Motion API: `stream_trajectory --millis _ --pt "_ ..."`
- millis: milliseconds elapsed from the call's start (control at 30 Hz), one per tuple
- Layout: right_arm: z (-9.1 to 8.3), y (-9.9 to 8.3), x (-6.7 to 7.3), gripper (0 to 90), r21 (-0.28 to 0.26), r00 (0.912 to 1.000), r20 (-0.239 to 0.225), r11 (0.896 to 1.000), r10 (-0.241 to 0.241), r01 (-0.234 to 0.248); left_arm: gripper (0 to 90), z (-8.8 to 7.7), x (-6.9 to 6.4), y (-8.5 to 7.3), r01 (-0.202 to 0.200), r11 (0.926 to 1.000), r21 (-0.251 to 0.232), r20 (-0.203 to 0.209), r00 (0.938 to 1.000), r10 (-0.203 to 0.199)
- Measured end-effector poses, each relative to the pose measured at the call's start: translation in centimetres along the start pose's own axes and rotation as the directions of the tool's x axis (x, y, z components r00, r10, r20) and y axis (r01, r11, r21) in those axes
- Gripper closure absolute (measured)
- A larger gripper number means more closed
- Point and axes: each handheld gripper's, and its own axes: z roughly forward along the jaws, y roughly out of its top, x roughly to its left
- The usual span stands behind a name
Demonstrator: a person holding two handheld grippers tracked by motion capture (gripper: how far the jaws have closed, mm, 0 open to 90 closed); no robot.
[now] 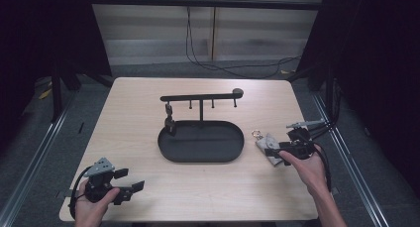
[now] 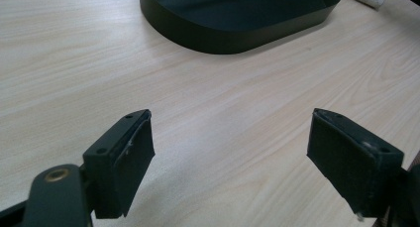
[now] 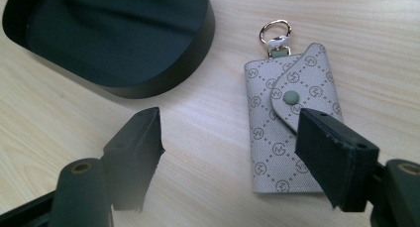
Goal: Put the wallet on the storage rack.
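Observation:
A pale patterned key pouch (image 3: 277, 118) with a snap flap and a gold ring (image 3: 275, 31) lies flat on the wooden table, to the right of the black oval tray (image 3: 163, 81). My right gripper (image 3: 230, 147) hovers over it, open; one jaw is above the pouch's edge and the other above bare wood, with neither pad pressing on it. In the high view the pouch (image 1: 266, 142) sits just in front of the right gripper (image 1: 276, 150). My left gripper (image 1: 130, 180) rests near the table's front left corner. It is open (image 2: 230, 157), with only bare wood between its jaws.
The black oval tray (image 1: 200, 158) sits mid-table with a black hook rack (image 1: 200, 96) rising behind it. A small dark item (image 1: 169, 119) hangs from the rack's leftmost hook. Dark curtains and metal rails flank the table, and a cable runs across the floor beyond it.

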Motion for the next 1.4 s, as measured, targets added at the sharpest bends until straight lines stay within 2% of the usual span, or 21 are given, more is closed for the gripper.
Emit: stream_trajectory --millis 267,567,733,767,900,1000,1200,1267,1400 --pt "0.4 1.3 -0.2 23.7 0.064 0.9999 -0.009 0.998 -0.011 0.012 18.1 -0.2 0.2 0.0 0.008 1.0 -0.004 0.004 1.0 -0.008" --pt "1.4 2.5 -0.6 25.1 0.152 0.9993 0.026 0.988 -0.026 0.022 18.2 -0.3 0.3 0.1 0.006 1.0 -0.002 0.009 0.9999 -0.006" --pt "1.9 3.2 -1.2 22.9 0.175 0.9983 0.045 0.984 -0.038 0.029 18.2 -0.3 0.2 0.1 0.009 0.9999 -0.006 0.006 0.9999 -0.009" --pt "2.0 3.3 -1.3 23.0 0.185 0.9986 0.04 0.982 -0.034 0.026 18.2 -0.3 0.2 0.1 0.006 1.0 -0.004 0.007 1.0 -0.006" --pt "2.5 3.5 -1.5 23.2 0.246 0.9965 0.071 0.969 -0.043 0.024 18.2 -0.3 0.2 0.1 -0.002 1.0 -0.003 0.012 0.9999 0.002" --pt "2.7 3.9 -1.8 23.4 0.259 0.9959 0.08 0.966 -0.041 0.018 18.2 -0.3 0.1 0.1 -0.013 0.9999 -0.005 0.015 0.9998 0.013" --pt "4.1 4.3 -2.3 21.0 0.324 0.9946 0.091 0.946 -0.05 0.018 18.2 -0.3 0.1 0.1 -0.006 1.0 -0.003 0.029 0.9996 0.006" --pt "4.5 4.3 -2.4 20.5 0.329 0.995 0.088 0.944 -0.047 0.016 18.2 -0.2 0.1 0.1 0.0 1.0 -0.002 0.039 0.9992 0.0" --pt "5.1 4.4 -2.5 20.8 0.356 0.9928 0.103 0.934 -0.06 0.02 18.2 -0.3 0.0 0.1 -0.003 1.0 -0.005 0.038 0.9993 0.004"
